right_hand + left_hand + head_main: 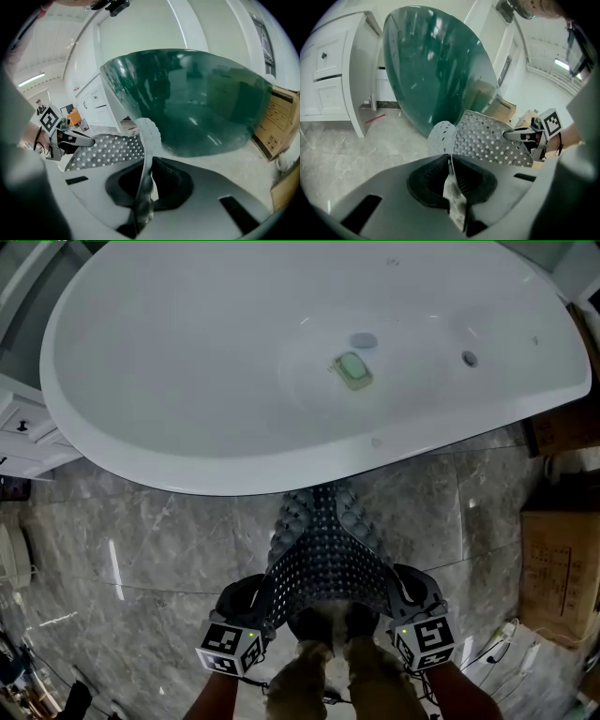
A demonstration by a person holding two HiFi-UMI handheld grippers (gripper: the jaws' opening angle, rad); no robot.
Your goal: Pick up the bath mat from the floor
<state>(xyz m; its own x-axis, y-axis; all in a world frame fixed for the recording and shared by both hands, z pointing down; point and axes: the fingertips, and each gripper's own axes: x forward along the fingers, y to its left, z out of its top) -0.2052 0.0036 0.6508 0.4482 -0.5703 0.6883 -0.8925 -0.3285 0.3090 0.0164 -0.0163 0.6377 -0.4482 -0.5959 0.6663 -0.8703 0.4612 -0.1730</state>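
The grey perforated bath mat (323, 554) hangs between my two grippers, lifted off the marble floor, its far end drooping toward the tub. My left gripper (251, 607) is shut on the mat's near left corner, and my right gripper (405, 606) is shut on the near right corner. In the left gripper view the mat's edge (451, 180) is pinched between the jaws, and the sheet (487, 138) stretches across to the right gripper (520, 135). In the right gripper view the mat's edge (144, 173) runs up from the shut jaws, and the left gripper (77, 138) holds the other corner.
A white bathtub (187, 442) with a green soap dish (353, 370) fills the top of the head view; its dark green outer wall (436, 70) looms just ahead. A white cabinet (333, 70) stands left, cardboard boxes (561, 559) right. The person's feet (328, 657) stand below the mat.
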